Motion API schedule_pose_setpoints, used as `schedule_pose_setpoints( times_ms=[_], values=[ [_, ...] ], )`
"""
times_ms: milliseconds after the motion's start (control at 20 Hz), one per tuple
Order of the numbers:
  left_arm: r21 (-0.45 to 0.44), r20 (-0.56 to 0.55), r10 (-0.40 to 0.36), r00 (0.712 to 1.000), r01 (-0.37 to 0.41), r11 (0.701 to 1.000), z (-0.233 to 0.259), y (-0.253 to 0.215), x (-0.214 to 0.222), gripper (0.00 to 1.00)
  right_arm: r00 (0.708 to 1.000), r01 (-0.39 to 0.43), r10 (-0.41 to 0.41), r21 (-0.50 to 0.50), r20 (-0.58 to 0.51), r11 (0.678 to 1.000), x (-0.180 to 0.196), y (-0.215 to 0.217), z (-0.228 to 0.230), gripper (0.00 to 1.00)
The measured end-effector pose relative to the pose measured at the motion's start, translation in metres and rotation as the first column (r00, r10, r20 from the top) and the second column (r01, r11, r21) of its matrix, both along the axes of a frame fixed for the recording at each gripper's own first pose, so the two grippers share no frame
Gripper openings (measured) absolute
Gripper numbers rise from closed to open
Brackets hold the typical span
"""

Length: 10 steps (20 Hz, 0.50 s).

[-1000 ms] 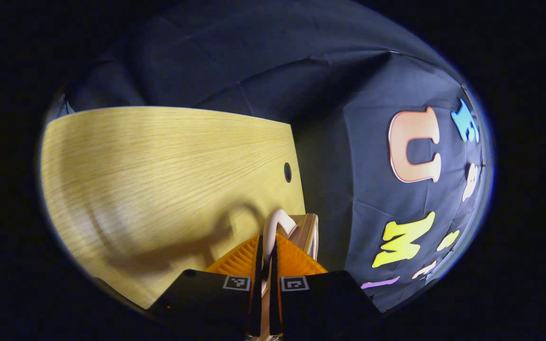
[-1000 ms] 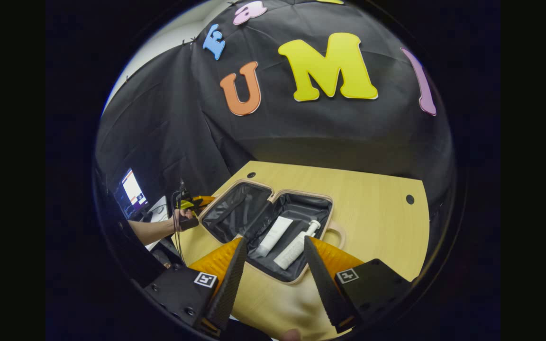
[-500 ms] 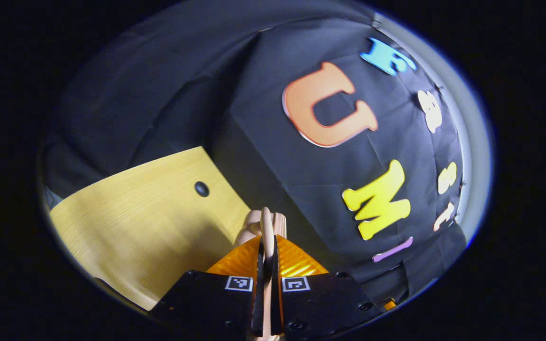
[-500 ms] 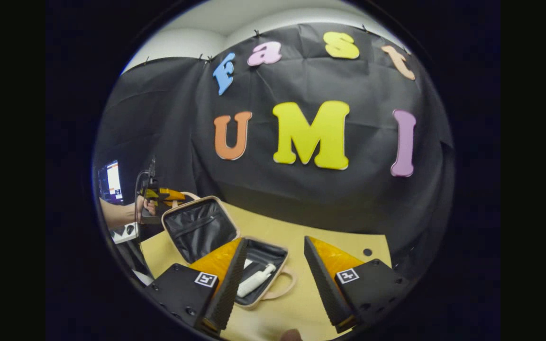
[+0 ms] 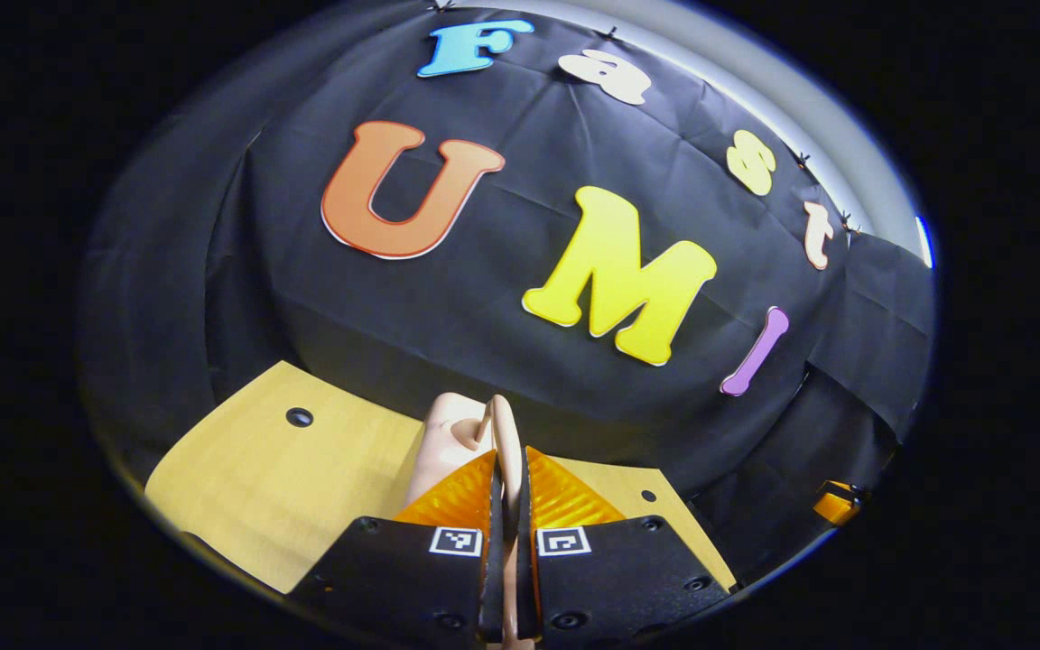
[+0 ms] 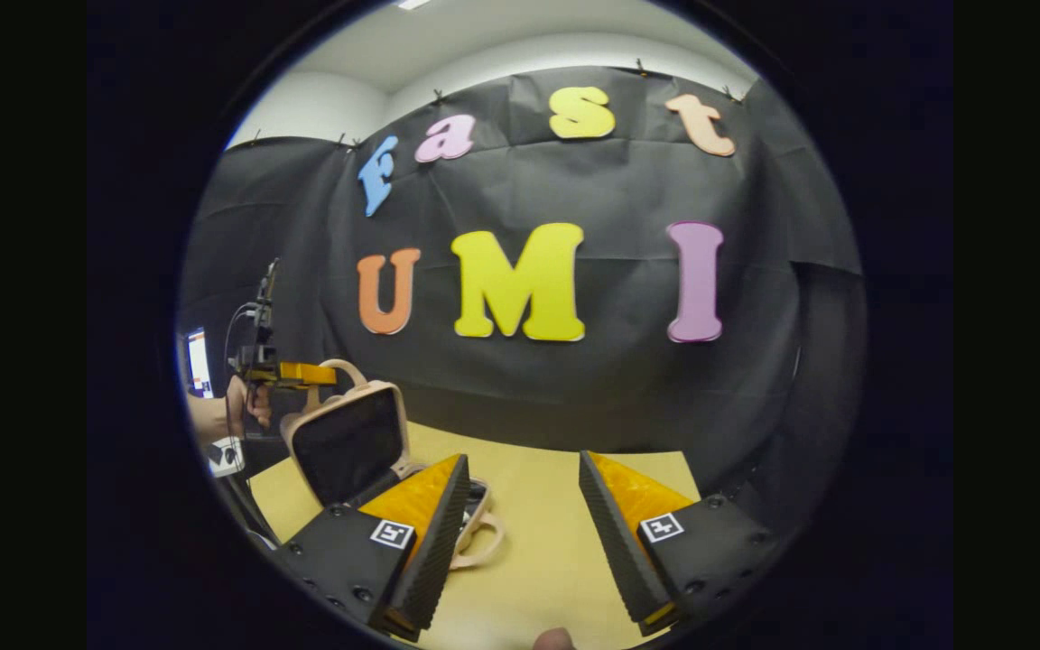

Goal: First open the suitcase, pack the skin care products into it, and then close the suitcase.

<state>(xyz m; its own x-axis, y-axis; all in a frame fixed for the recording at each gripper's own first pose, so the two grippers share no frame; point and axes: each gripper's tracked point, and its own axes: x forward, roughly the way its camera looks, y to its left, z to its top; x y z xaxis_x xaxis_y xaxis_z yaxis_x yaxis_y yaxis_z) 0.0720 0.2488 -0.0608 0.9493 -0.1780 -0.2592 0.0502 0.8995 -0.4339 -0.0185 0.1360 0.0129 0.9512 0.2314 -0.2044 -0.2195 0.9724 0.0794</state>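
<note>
L gripper (image 5: 506,478), jaws clamped on lid handle (image 6: 342,368), holds suitcase (image 6: 353,442) lid upright over table (image 6: 538,542); R gripper (image 6: 520,533) jaws wide, empty.

Suitcase (image 6: 346,442): pale pink shell and rim, black lining inside raised lid. Suitcase handle (image 5: 504,433): same pale pink. Surface (image 6: 538,542): light yellow wood grain, small dark round holes. Booth wall: black cloth.
</note>
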Motion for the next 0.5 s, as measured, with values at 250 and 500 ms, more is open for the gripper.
schedule_pose_setpoints(
  times_ms=[250,500],
  values=[
    [0.036,-0.015,-0.065,0.998,0.065,0.997,-0.01,-0.067,-0.011,0.08,0.995,0.091,-0.088,-0.088,0.038,0.992,0.003,-0.064,-0.005,0.73],
    [0.162,-0.021,-0.135,0.991,0.137,0.977,-0.038,-0.124,-0.015,0.09,0.989,0.149,-0.149,-0.072,0.005,0.986,0.0,-0.103,-0.011,0.73]
  ],
)
